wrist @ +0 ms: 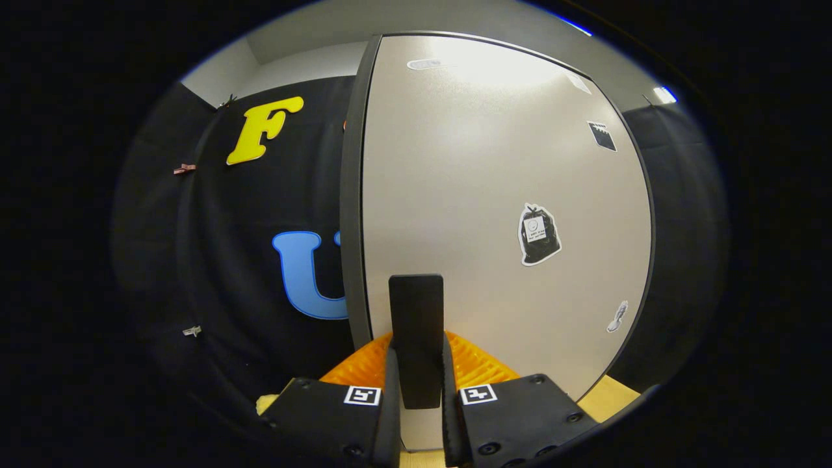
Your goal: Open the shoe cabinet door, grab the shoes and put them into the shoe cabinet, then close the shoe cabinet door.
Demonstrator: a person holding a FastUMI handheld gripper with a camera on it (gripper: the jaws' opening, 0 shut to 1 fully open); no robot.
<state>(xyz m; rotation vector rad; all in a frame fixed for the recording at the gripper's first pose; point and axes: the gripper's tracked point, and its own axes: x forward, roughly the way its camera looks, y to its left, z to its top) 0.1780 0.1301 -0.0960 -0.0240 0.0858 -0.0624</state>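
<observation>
The pale grey flat shoe cabinet door [494, 214] is not yet fully open, we judge; our jaws are clamped on its black upright handle [416, 325], shoes remain.

The hand-held gripper [416, 380] fingers pinch the door handle [416, 325], with the cabinet door [494, 214] right behind

My gripper [416, 383] clamped on upright black handle [416, 338], both fingers [392, 396] pressing its sides. Handle sits on pale shoe cabinet door [494, 214], near its dark left edge. Door carries stickers: black bag-shaped sticker [539, 234] right of handle, small ones further out. Light wooden floor [608, 396] low at right.
</observation>
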